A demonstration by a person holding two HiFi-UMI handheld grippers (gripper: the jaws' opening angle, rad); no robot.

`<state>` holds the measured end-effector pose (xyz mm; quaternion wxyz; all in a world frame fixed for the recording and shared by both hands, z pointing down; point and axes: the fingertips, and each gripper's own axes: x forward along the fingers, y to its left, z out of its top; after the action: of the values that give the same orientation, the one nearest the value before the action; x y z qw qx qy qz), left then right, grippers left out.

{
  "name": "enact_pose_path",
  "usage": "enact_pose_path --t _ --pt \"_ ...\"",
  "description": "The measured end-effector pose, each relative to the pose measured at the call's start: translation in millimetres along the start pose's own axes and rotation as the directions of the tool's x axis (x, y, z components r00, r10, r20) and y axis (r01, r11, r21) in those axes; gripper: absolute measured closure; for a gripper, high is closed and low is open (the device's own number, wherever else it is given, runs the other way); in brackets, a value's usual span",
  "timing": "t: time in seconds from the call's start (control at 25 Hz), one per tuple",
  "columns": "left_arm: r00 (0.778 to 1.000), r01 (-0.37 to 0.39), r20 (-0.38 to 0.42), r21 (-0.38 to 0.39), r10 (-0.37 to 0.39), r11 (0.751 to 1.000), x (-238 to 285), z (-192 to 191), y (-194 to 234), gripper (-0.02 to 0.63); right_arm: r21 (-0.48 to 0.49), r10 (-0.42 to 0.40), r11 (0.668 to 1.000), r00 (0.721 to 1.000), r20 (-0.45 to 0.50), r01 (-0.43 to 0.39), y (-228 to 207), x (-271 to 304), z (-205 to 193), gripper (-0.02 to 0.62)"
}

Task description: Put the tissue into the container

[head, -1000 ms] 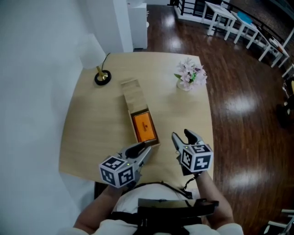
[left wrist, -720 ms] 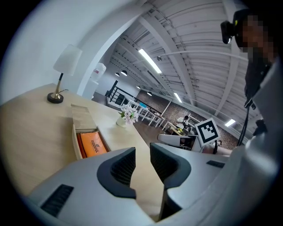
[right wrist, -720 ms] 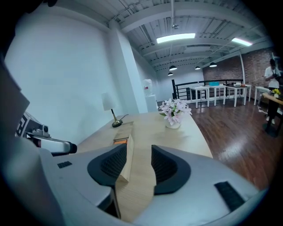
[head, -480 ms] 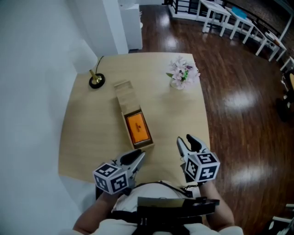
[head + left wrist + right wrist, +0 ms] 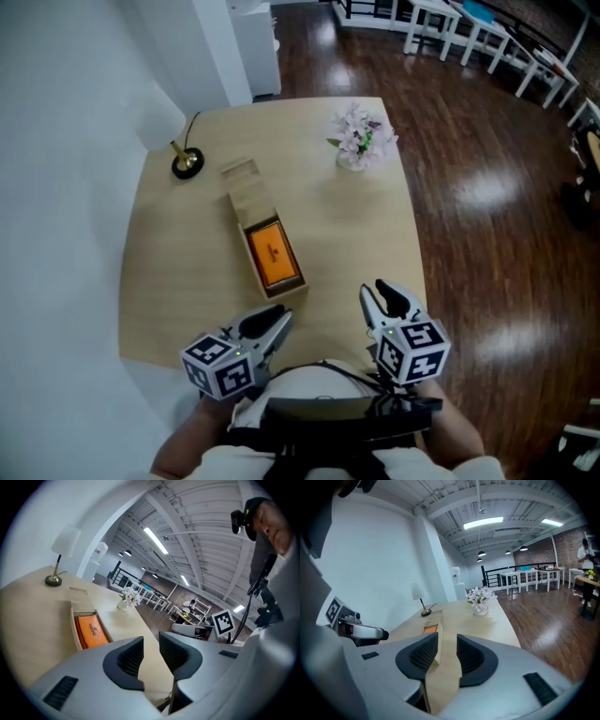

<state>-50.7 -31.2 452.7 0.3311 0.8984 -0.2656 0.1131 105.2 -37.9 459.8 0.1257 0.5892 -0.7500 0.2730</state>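
A long wooden box (image 5: 287,284) lies open on the table (image 5: 178,262), with an orange tissue pack (image 5: 273,255) inside and its lid (image 5: 245,187) slid off toward the far end. My left gripper (image 5: 267,323) hovers just short of the box's near end, open with nothing between its jaws. In the left gripper view my left gripper (image 5: 151,641) points past the orange pack (image 5: 92,630). My right gripper (image 5: 384,305) hangs over the table's near right; its jaws are closing with nothing between them. In the right gripper view my right gripper (image 5: 447,641) faces the box (image 5: 432,629).
A small brass lamp (image 5: 185,161) stands at the table's far left corner, its cord running back. A vase of pink flowers (image 5: 359,139) stands at the far right. White wall lies to the left, dark wood floor to the right, white tables (image 5: 469,28) beyond.
Both grippers have drawn back toward the person; the left one has left the box's near end. Both pairs of jaws have narrowed. The box and pack have not moved on the table.
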Motion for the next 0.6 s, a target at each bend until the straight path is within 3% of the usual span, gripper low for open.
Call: enact_pose_path --t 0.44,0.6 --pt "0.999 0.028 -0.034 0.01 -0.027 1.0 -3 -6 -6 0.503 -0.009 -0.06 0.998 0.998 0.032 0.061 7 -17 -4 0.585" --pt "0.997 0.054 -0.062 0.015 -0.053 0.998 1 -12 -9 0.503 -0.012 -0.066 0.998 0.997 0.03 0.067 10 -16 -7 0.595"
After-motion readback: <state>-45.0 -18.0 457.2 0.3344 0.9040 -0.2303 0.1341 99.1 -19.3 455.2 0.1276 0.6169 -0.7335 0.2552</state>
